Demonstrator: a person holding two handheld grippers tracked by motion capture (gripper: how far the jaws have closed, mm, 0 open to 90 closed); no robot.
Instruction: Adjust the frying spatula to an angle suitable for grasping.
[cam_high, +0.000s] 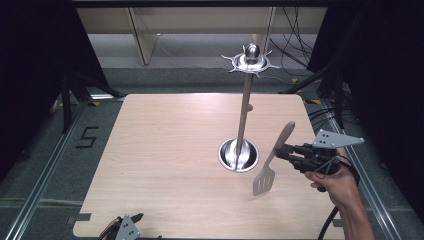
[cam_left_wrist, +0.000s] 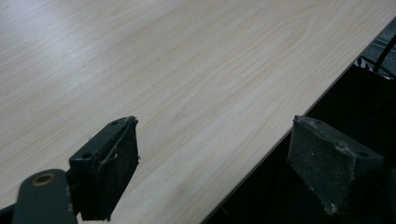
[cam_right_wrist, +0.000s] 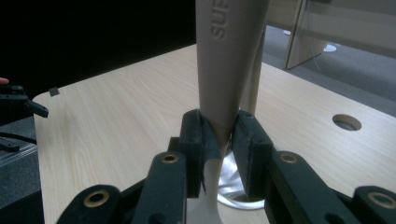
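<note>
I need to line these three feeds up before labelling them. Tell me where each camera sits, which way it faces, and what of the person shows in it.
High view: fixed above the person's side, looking forward and down at the table, the stand and the right gripper gripping the spatula; right hand shows.
Left gripper view: rides the left gripper, jaws apart over the table's edge.
Right gripper view: rides the right gripper, looking along jaws clamped on the spatula handle; stand base behind.
Shared: high and right gripper views both show spatula and stand.
</note>
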